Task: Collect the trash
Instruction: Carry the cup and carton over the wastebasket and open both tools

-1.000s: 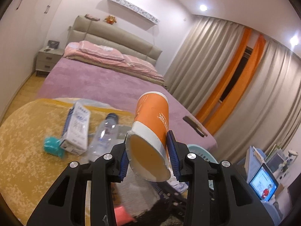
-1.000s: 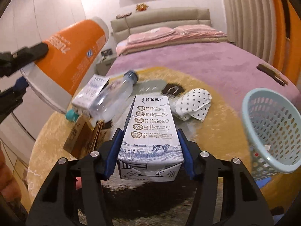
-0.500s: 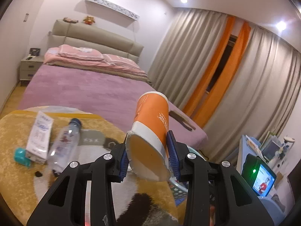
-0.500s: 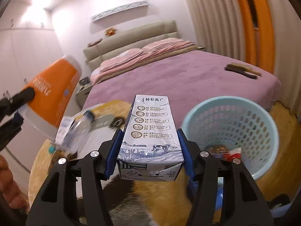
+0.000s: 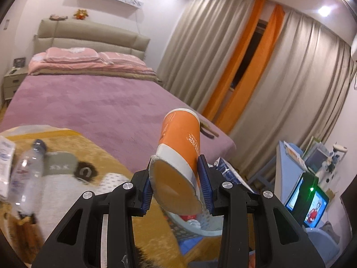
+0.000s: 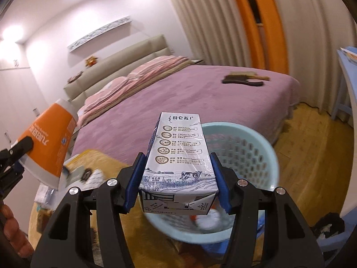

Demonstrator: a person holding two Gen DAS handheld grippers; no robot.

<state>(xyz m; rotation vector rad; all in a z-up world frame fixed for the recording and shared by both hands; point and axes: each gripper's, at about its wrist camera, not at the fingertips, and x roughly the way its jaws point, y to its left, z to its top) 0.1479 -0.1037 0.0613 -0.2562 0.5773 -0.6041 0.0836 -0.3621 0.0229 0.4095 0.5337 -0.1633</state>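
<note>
Two grippers: one cup [image 5: 180, 143], one carton [image 6: 178, 154]

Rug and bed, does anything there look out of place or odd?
Yes. A plastic bottle lies on its side on the yellow rug beside a white carton, loose litter on the floor. A brush lies on the purple bedspread, an odd place for it.

Purple bed [image 5: 93, 102], beige curtains [image 5: 290, 84]

Right gripper [image 6: 177, 179] clamps a milk carton [image 6: 178, 156] above the blue basket [image 6: 256, 156].
</note>
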